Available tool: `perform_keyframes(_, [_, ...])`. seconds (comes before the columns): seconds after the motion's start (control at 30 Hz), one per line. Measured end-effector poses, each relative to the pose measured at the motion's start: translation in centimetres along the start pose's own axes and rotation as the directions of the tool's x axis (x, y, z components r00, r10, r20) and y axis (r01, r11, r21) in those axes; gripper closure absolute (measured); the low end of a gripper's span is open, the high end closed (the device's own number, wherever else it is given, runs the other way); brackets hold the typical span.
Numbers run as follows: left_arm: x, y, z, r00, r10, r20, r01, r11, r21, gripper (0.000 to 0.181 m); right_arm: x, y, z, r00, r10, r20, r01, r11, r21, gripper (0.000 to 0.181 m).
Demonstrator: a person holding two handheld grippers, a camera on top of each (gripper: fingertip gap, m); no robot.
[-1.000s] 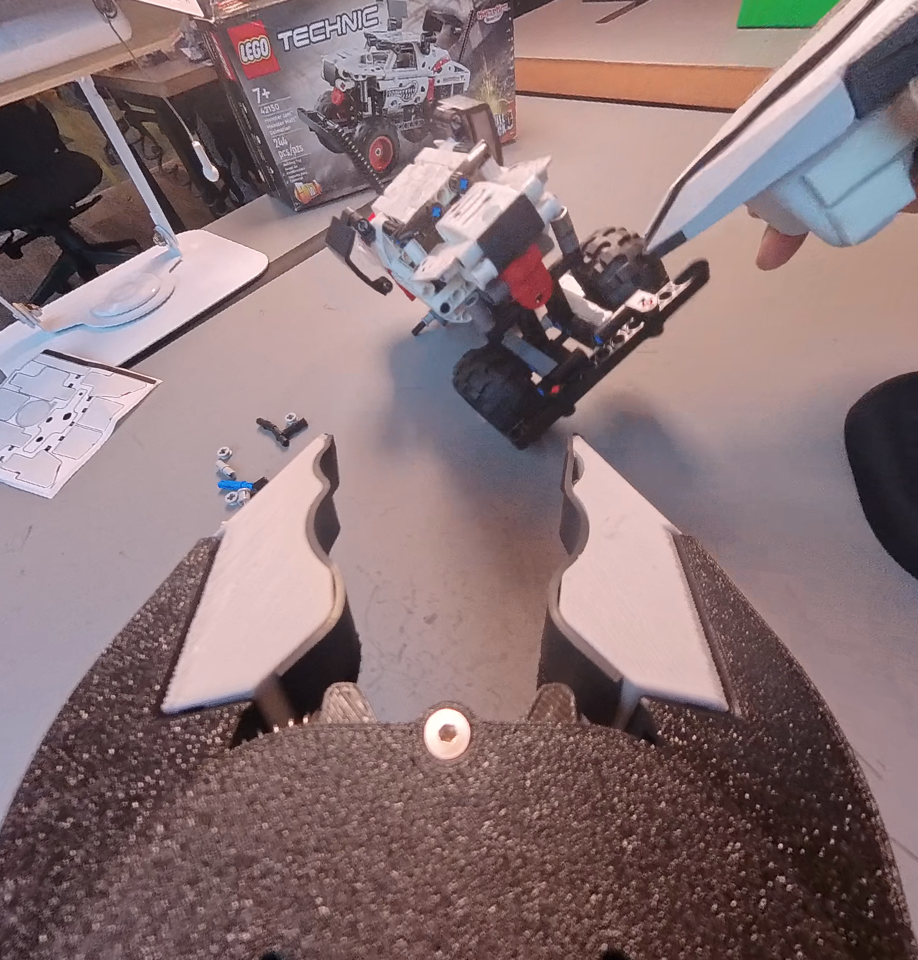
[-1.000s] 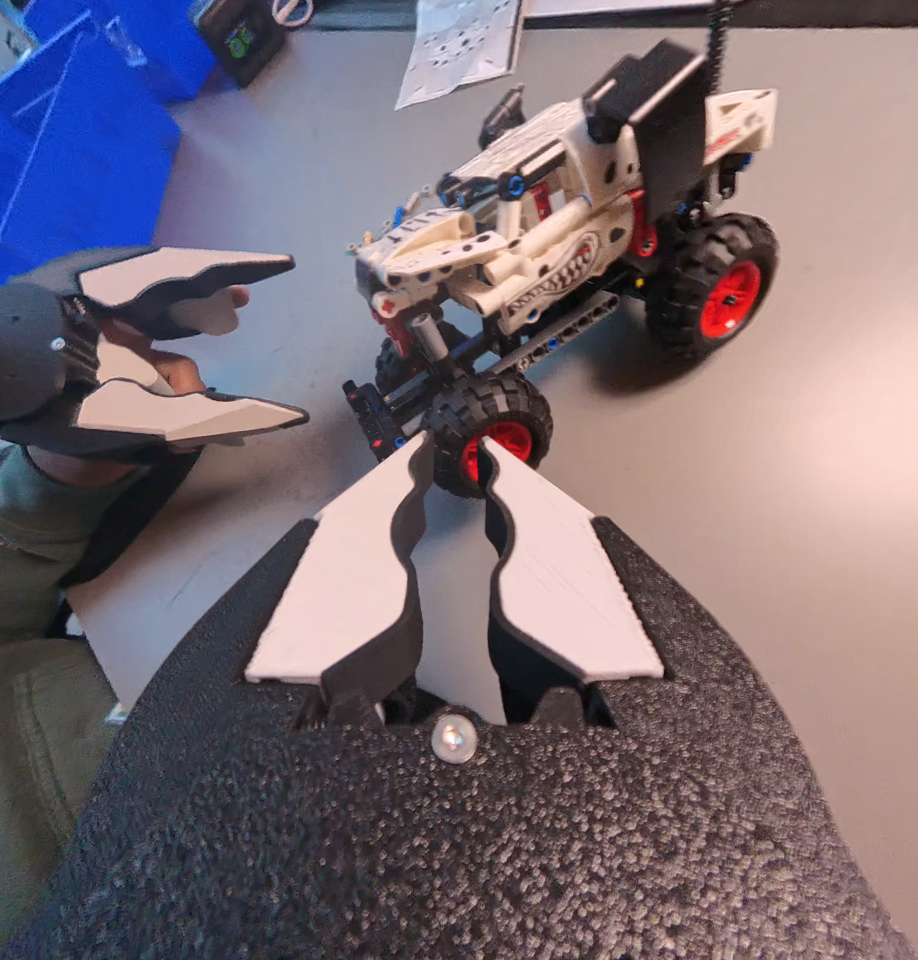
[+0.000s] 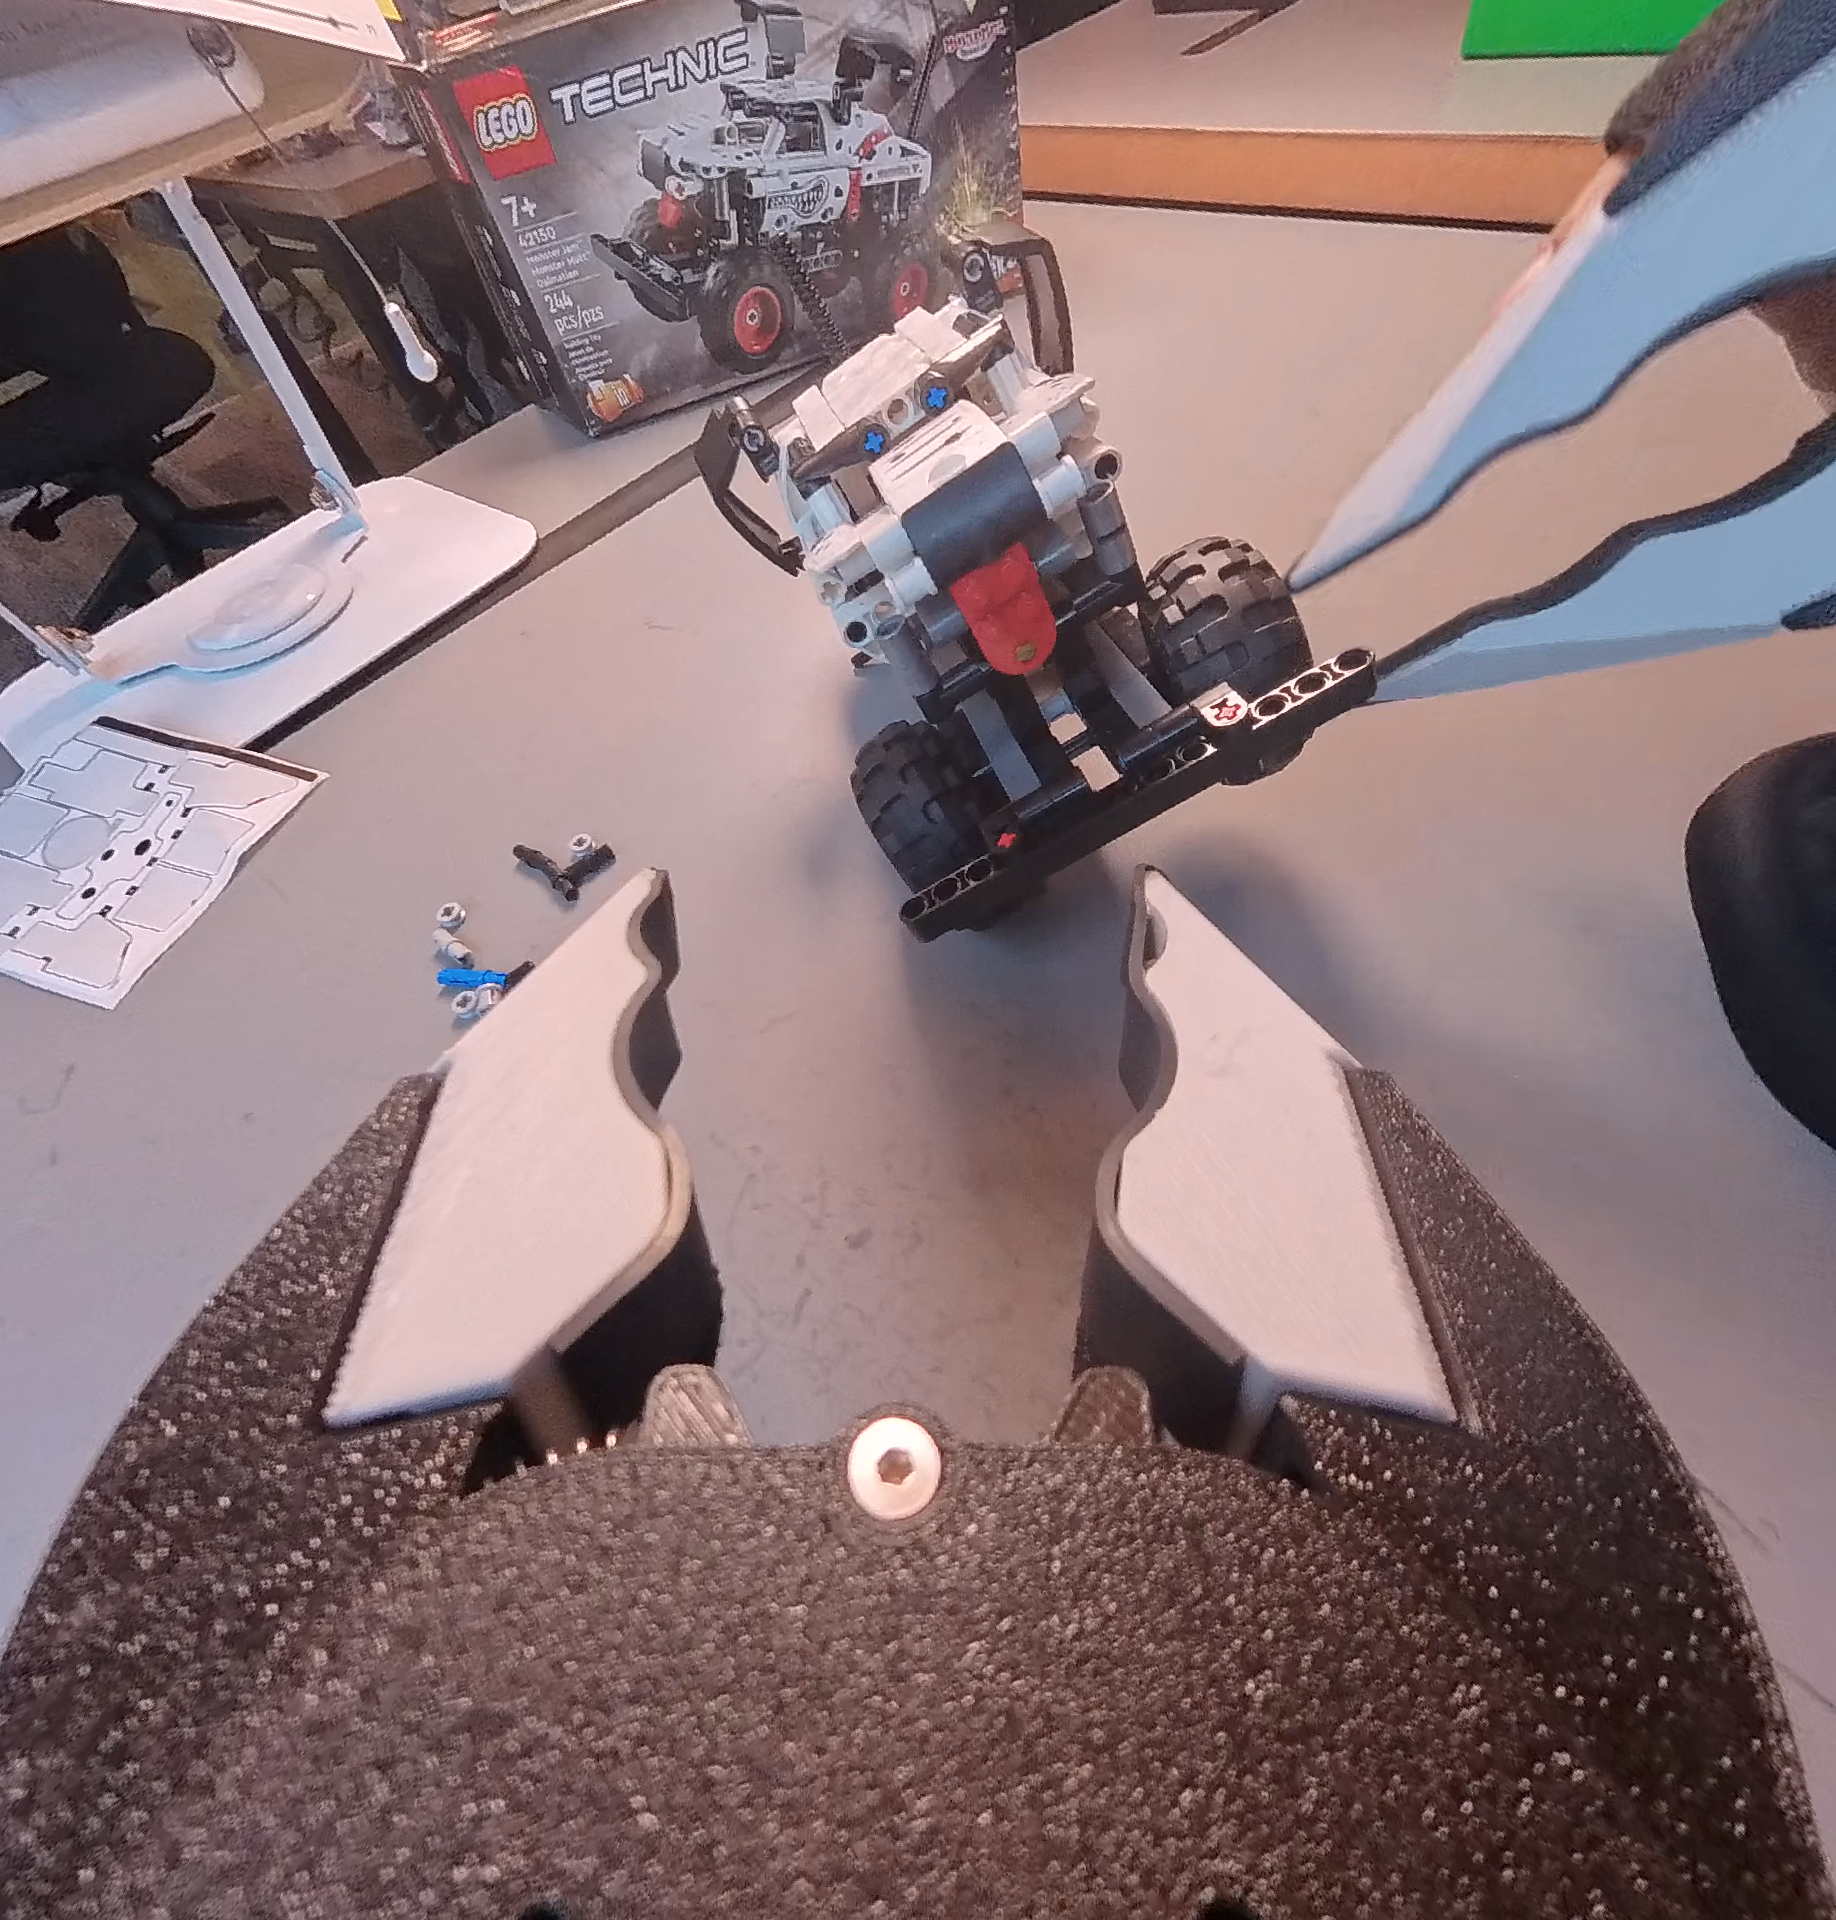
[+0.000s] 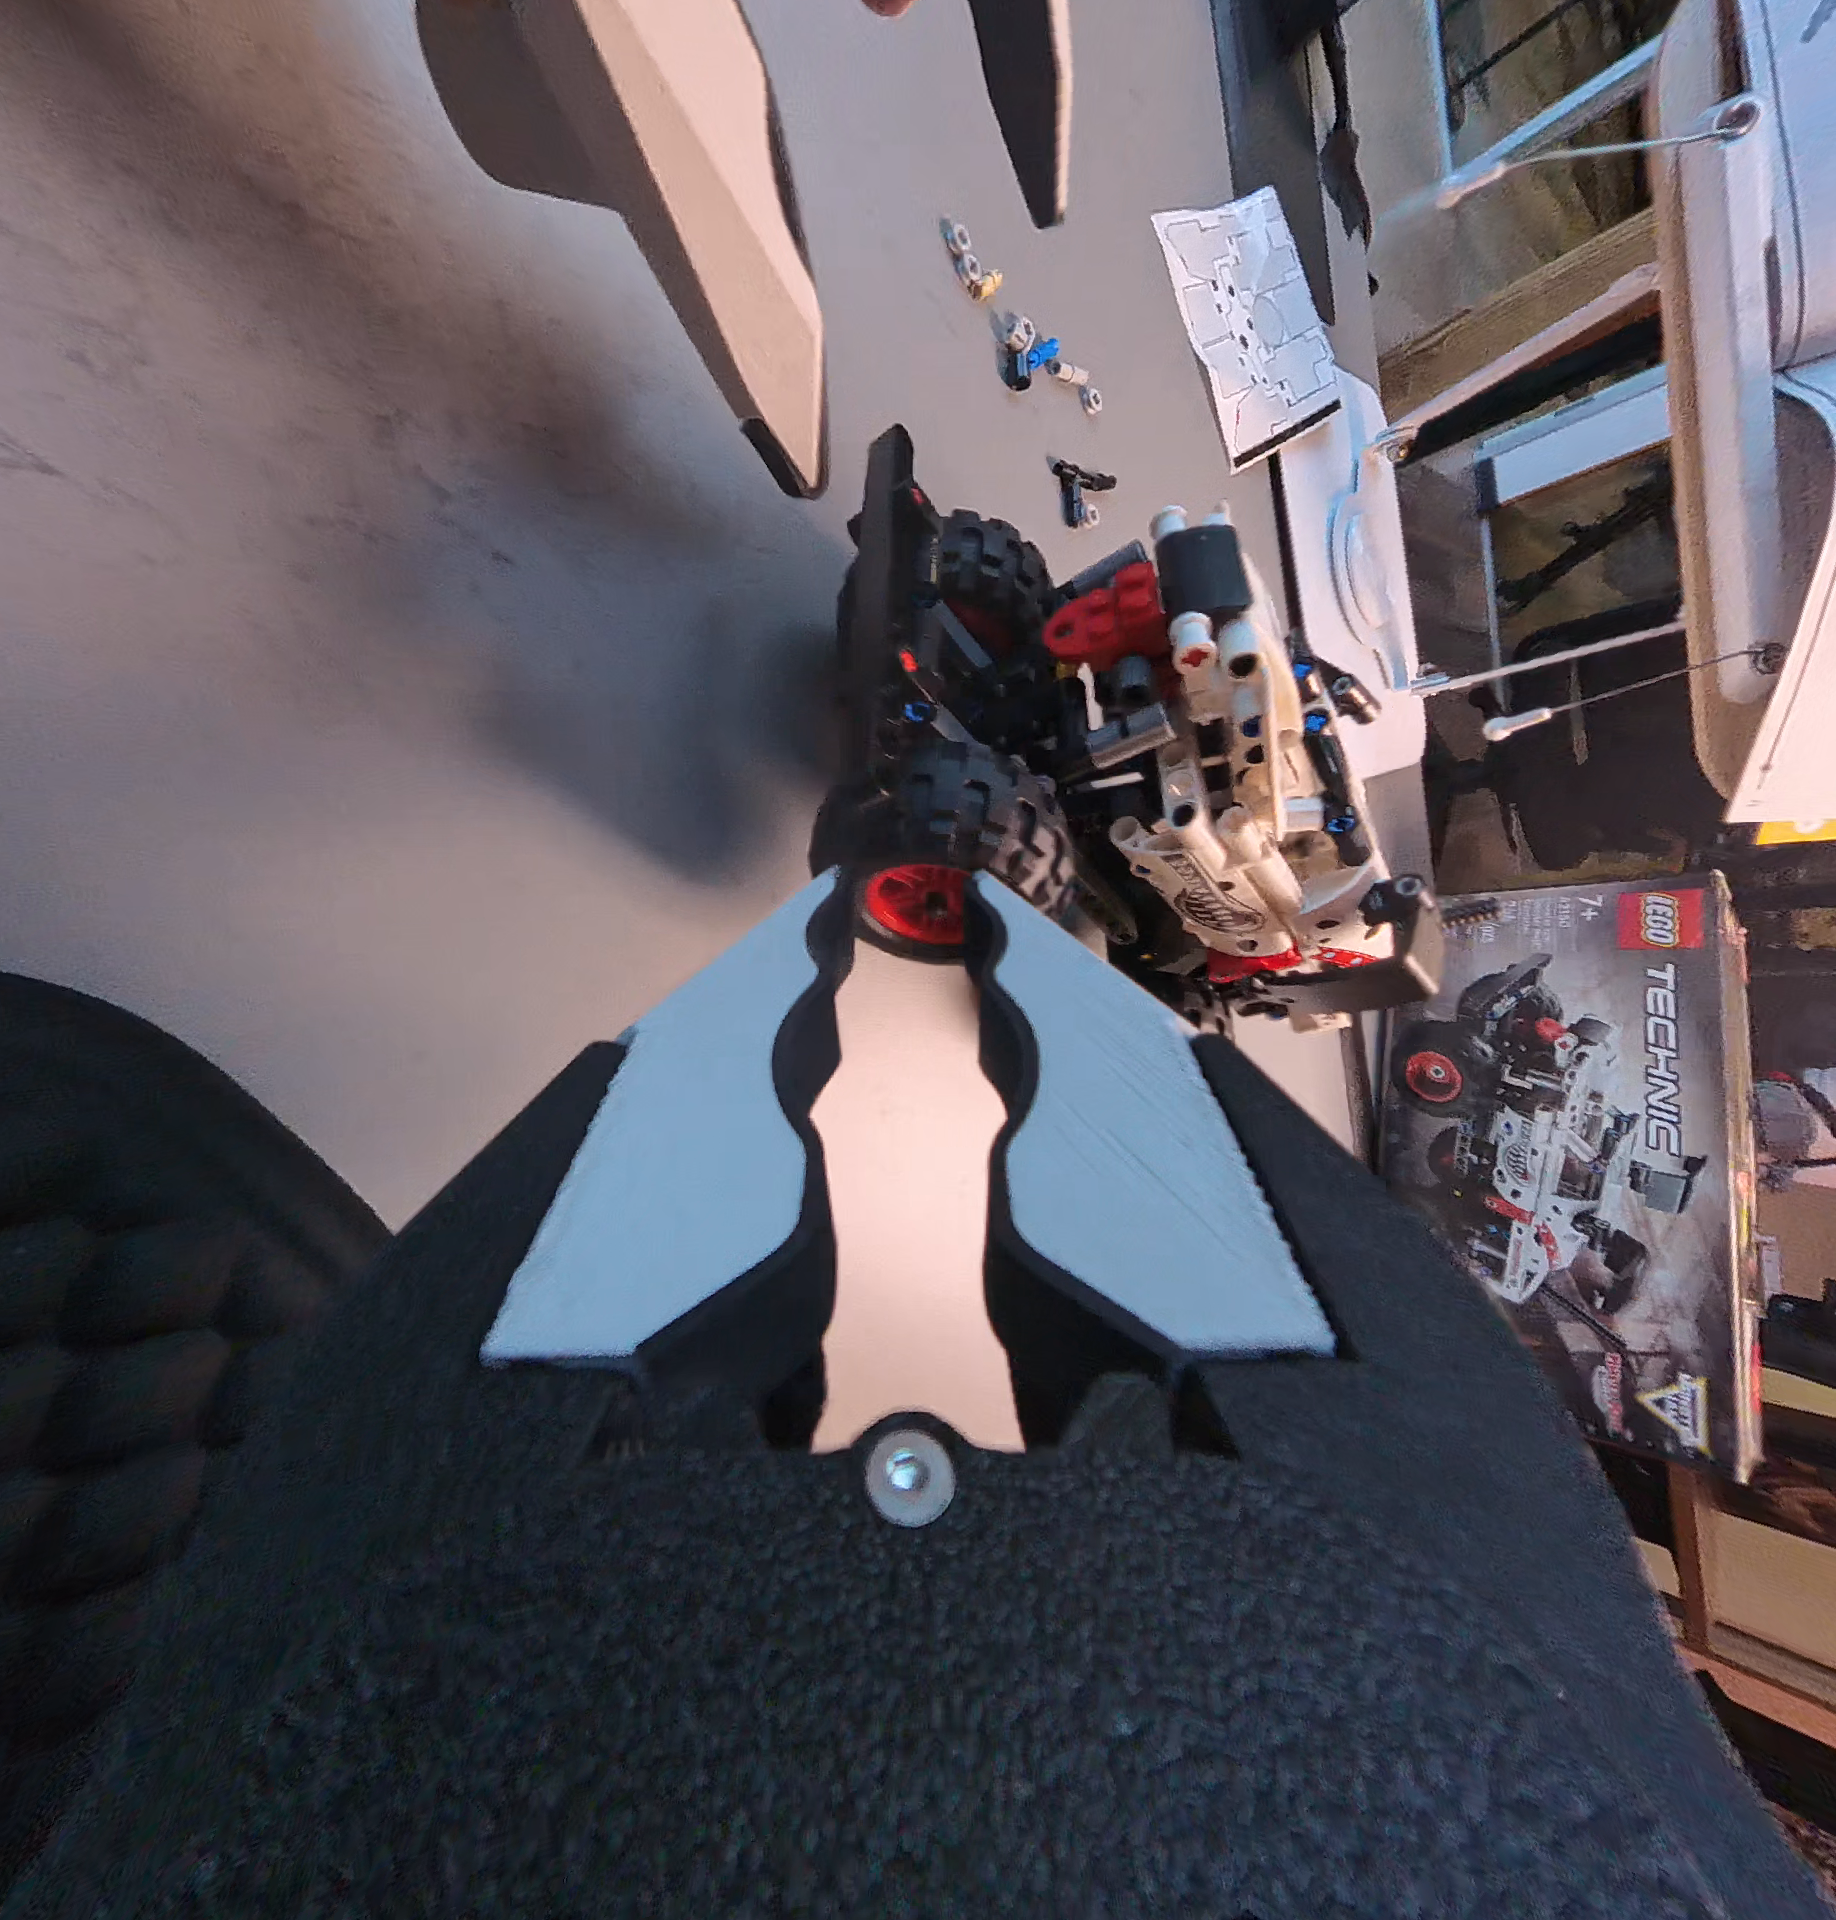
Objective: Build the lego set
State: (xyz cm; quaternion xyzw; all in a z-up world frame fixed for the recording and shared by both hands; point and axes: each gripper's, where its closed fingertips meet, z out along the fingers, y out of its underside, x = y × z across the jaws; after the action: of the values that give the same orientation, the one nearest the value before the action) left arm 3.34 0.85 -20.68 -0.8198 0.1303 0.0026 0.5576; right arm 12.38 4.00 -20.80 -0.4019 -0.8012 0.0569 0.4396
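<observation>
The white, black and red lego monster truck (image 3: 955, 499) stands tilted on the grey table, its front with the red tongue and black bumper facing my left gripper. My left gripper (image 3: 898, 904) is open and empty, a short way in front of the bumper. My right gripper (image 3: 1335, 634) comes in from the upper right and is shut on the truck's front wheel. In the right wrist view its fingertips (image 4: 912, 894) clamp the red-hubbed wheel, the truck (image 4: 1205, 727) lies rotated sideways in the picture, and the left gripper (image 4: 914, 353) shows at the top.
Several small loose lego pieces (image 3: 478, 966) lie left of my left gripper. A sticker sheet (image 3: 103, 862) and a white lamp base (image 3: 270, 603) are at the far left. The set's box (image 3: 727, 208) stands behind the truck. A dark rounded shape (image 3: 1807, 935) is at the right edge.
The right gripper has rolled and swung the truck round by its wheel, so the front now faces my left gripper. The left gripper has stayed open and hardly moved.
</observation>
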Motion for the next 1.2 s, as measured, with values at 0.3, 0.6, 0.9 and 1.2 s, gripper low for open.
perform_keyframes(0.3, [0.2,0.3,0.3,1.0,0.018,-0.001,-0.018,1.0,-0.023,0.098,10.0,1.7,0.8,0.948,-0.279,-0.15,0.264,0.958,-0.116,0.126])
perform_keyframes(0.6, [0.2,0.2,0.2,1.0,-0.004,-0.018,0.004,1.0,-0.009,0.098,9.2,1.9,6.9,0.794,-0.608,-0.013,0.602,0.788,-0.129,0.108])
perform_keyframes(0.9, [0.3,0.0,0.0,1.0,0.008,-0.018,-0.008,1.0,-0.001,0.098,8.8,0.8,5.3,0.901,-0.429,0.072,0.434,0.879,-0.195,0.129])
perform_keyframes(1.2, [0.5,0.0,0.0,1.0,0.011,-0.024,-0.011,1.0,-0.002,0.099,12.2,5.1,0.4,0.984,-0.092,-0.153,-0.015,0.811,-0.585,0.131])
